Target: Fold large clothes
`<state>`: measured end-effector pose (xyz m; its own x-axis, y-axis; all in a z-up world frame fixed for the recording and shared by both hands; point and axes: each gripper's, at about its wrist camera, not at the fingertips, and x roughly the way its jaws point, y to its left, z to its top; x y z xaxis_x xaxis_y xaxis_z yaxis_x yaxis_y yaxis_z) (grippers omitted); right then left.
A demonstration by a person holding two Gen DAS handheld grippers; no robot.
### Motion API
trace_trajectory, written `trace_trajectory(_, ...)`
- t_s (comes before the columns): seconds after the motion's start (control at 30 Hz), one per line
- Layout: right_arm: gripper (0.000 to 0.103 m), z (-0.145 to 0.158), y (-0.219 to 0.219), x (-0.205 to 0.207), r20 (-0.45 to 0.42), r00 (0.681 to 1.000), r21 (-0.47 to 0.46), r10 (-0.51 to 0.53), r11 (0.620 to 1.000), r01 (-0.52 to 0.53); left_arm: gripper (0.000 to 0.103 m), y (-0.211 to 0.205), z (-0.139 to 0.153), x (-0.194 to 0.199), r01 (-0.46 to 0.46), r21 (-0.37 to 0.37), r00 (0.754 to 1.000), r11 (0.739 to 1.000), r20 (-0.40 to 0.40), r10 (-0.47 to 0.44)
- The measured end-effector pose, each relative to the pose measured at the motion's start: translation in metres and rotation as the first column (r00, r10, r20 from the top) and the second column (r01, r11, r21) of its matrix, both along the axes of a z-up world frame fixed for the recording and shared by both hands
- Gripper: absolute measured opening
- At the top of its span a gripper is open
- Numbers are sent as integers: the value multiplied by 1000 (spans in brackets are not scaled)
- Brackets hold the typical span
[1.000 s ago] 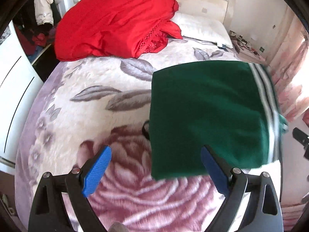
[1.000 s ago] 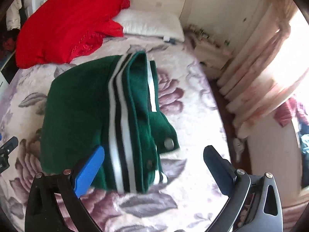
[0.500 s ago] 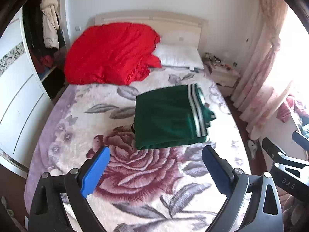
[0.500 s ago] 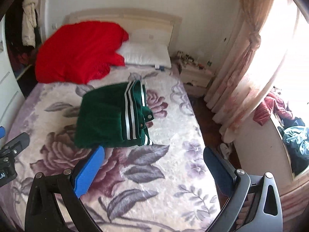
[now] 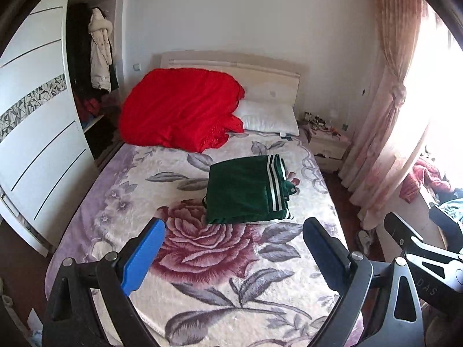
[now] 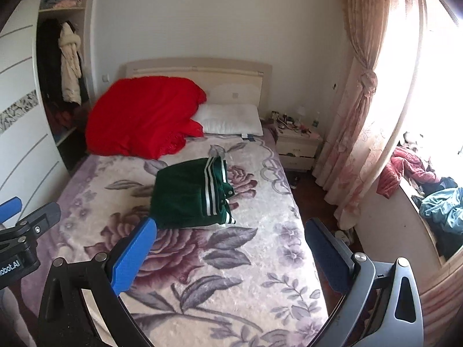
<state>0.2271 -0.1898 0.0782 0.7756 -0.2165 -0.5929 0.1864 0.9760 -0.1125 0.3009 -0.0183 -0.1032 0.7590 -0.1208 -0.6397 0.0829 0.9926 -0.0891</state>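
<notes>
— Left wrist view first: where do we find the green garment (image 5: pixel 246 190)?

— We see it folded into a neat block on the floral bedspread (image 5: pixel 202 274), near the middle of the bed and toward its right side. White stripes run along its right edge, and a snap shows at the corner there.

— And from the right wrist view?

— We get the same folded green garment (image 6: pixel 188 196), lying flat, with nothing touching it.

— What holds things around it?

— We note an open wardrobe niche (image 5: pixel 92 86) at the left, with a pale coat (image 5: pixel 99 55) hanging inside and folded clothes on the shelf above. A nightstand (image 6: pixel 298 144) by the headboard carries small items too tiny for us to name. At the head of the bed we see a red blanket (image 5: pixel 182 110) heaped beside a white pillow (image 5: pixel 269 117).

— How do our grippers stand?

— Our left gripper (image 5: pixel 231 248) has its blue fingers spread wide over the foot of the bed, holding nothing. Our right gripper (image 6: pixel 231 248) is likewise spread wide and empty, well apart from the garment.
</notes>
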Motion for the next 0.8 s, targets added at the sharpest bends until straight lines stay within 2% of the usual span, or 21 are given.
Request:
trace_trajectory(0.13,103,19,1,-31,34,999,-8,6,1000,-6,97,-5,9,-21,1,21,999,1000,39,-1)
trace_trajectory(0.4,103,39,-3,-64,68,997,7,28,1000,-28,97,-9,22,-44,-12,31,995,999,100,9)
trace_trajectory(0.73,103,50,-17,-76,93,995,28,37,999,-40,97,-18,22,-62,-47,74,990,996,139,37)
trace_trajectory(0.8,103,50,-20,-75,91,995,29,38,999,-41,103,-20,22,-62,-56,82,989,995,138,44)
